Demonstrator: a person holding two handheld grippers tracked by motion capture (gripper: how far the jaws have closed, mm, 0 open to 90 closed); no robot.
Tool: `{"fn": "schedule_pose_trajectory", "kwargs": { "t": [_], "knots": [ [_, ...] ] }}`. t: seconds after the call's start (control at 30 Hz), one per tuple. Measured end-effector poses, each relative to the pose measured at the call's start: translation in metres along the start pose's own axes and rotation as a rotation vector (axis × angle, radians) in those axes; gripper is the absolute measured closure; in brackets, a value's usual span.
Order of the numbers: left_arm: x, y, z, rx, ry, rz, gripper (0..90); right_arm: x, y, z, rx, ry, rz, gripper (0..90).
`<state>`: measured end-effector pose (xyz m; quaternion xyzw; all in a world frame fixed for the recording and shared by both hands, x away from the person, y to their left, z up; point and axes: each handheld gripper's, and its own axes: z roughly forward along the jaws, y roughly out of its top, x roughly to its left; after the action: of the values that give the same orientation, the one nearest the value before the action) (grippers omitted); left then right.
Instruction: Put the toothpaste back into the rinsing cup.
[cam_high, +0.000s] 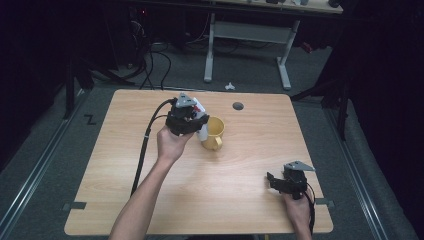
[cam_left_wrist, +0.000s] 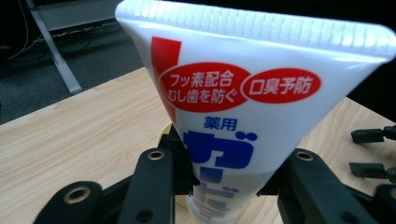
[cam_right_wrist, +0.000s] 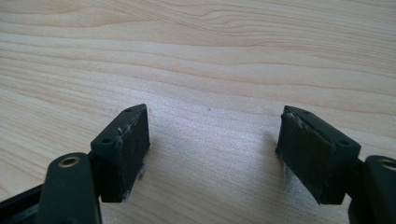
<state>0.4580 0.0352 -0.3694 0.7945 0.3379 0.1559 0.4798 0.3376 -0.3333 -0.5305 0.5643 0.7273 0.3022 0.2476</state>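
Left tongs (cam_high: 192, 120): they are squeezing the white plastic toothpaste tube (cam_left_wrist: 243, 107) from both sides, low on its body. In the left gripper view the wide, flat, ridged end of the tube is pointing up.
Toothpaste tube: it is sitting just over the round yellow cup with a handle (cam_high: 213, 133), with its bottom end going down toward the cup's rim. I cannot tell if it is touching the inside yet.
Yellow cup: it is standing upright on the light wooden counter (cam_high: 240, 170), nearer the far edge than the near edge, about the middle from side to side.
Right tongs (cam_high: 278, 181): they are spread wide and gripping nothing, resting low by the counter's near right corner, well apart from the cup.
What could go wrong: the tube is tall and the cup is light. If the tube is leaning when the tongs let go, it may tip the cup over or flop out onto the counter.
Writing: red ovals are showing white Japanese words, "フッ素配合 むし歯を防ぐ" and "口臭予防". Below them is blue "薬用" and big blue letters, partly hidden.
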Motion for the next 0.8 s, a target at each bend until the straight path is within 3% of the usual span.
{"fn": "schedule_pose_trajectory", "kwargs": {
  "t": [0.8],
  "knots": [
    [-0.006,0.019,0.031,-0.01,0.028,0.017,66.5,0.0,0.0,0.0,0.0,0.0,-0.001,25.2]
  ]
}}
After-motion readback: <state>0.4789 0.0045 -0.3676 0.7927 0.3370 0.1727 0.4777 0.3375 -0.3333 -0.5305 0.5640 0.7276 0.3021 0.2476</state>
